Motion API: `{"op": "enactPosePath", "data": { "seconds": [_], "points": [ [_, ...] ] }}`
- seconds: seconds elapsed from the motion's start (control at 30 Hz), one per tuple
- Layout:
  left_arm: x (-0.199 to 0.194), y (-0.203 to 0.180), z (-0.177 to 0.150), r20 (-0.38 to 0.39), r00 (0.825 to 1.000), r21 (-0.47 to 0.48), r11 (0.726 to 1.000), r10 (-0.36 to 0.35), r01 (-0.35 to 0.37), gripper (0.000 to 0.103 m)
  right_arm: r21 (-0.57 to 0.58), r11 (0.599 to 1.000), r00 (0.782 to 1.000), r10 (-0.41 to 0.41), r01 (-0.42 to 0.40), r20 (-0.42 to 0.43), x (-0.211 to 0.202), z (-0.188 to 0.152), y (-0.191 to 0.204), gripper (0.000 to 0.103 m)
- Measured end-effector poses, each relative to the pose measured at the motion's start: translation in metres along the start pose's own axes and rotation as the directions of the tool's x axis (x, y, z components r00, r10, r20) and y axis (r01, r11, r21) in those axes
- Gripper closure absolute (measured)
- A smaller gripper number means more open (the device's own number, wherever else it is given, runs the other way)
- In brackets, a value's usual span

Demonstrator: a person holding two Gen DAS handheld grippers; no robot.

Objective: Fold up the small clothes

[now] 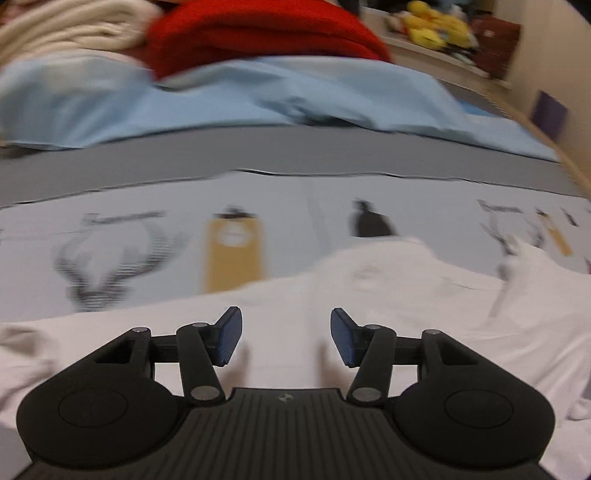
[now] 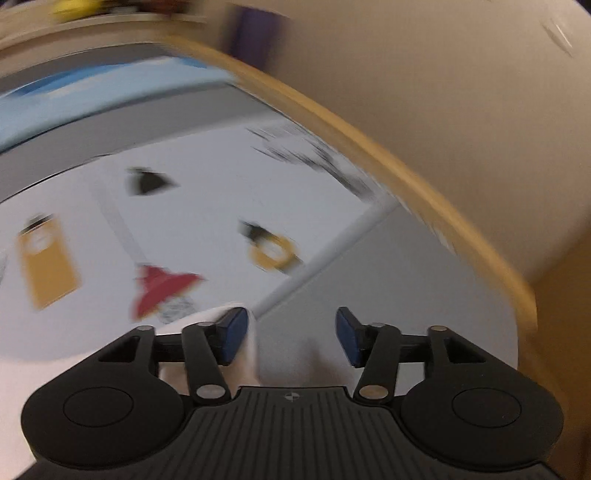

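A white garment (image 1: 369, 302) lies rumpled on a pale printed cloth (image 1: 295, 206) in the left wrist view. My left gripper (image 1: 286, 338) is open and empty, hovering just above the garment's near part. In the right wrist view an edge of the white garment (image 2: 248, 332) shows by the left finger. My right gripper (image 2: 291, 338) is open, with the garment's edge against the inner side of the left finger, not clamped. Both views are motion blurred.
A light blue cloth (image 1: 221, 99), a red folded cloth (image 1: 258, 33) and cream fabric (image 1: 55, 26) lie at the back. The grey surface (image 2: 406, 277) ends at a curved wooden edge (image 2: 424, 192) on the right. Yellow toys (image 1: 436, 26) sit on a far shelf.
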State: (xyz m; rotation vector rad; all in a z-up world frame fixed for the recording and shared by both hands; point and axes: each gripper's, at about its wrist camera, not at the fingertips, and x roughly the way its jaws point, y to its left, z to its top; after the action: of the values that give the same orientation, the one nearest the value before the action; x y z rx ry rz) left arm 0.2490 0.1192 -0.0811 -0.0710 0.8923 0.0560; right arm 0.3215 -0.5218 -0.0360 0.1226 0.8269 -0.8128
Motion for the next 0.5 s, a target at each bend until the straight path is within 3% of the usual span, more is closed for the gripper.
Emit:
{"op": "enactPosePath", "data": {
  "seconds": [0.07,0.17,0.23,0.3,0.33,0.37,0.43,0.5],
  "points": [
    [0.015,-0.019,0.001,-0.002,0.999,-0.001,0.999,-0.044,0.044,0.045,0.105,0.99,0.995,-0.083,0.089,-0.058,0.019,-0.003,-0.019,0.049],
    [0.036,-0.032,0.003,0.001,0.998,0.001,0.998,-0.062,0.062,0.041,0.143,0.985,0.993,-0.088,0.099,-0.085,0.028,-0.01,-0.026,0.049],
    [0.051,-0.035,0.003,-0.002,0.999,0.003,0.999,-0.054,0.054,0.04,0.192,0.981,1.0,-0.012,0.01,0.009,0.012,-0.008,-0.021,0.048],
    [0.069,-0.036,0.004,-0.02,0.998,-0.011,0.999,-0.053,0.053,0.04,0.095,0.974,0.973,0.195,-0.207,0.123,-0.016,-0.004,0.007,0.05],
    [0.074,-0.034,0.004,-0.028,0.998,-0.021,0.998,-0.054,0.054,0.04,0.013,0.954,0.942,0.295,-0.301,0.159,-0.03,-0.006,0.025,0.049],
    [0.08,-0.034,0.003,-0.037,0.998,-0.028,0.998,-0.058,0.057,0.04,-0.073,0.913,0.896,0.408,-0.401,0.176,-0.045,-0.01,0.046,0.048],
    [0.087,-0.032,0.001,-0.046,0.997,-0.023,0.998,-0.061,0.06,0.043,-0.199,0.784,0.785,0.612,-0.588,0.092,-0.063,-0.025,0.086,0.047],
    [0.09,-0.031,0.0,-0.038,0.998,0.009,0.999,-0.041,0.041,0.056,-0.257,0.667,0.698,0.715,-0.699,-0.039,-0.069,-0.043,0.125,0.047]
  ]
}}
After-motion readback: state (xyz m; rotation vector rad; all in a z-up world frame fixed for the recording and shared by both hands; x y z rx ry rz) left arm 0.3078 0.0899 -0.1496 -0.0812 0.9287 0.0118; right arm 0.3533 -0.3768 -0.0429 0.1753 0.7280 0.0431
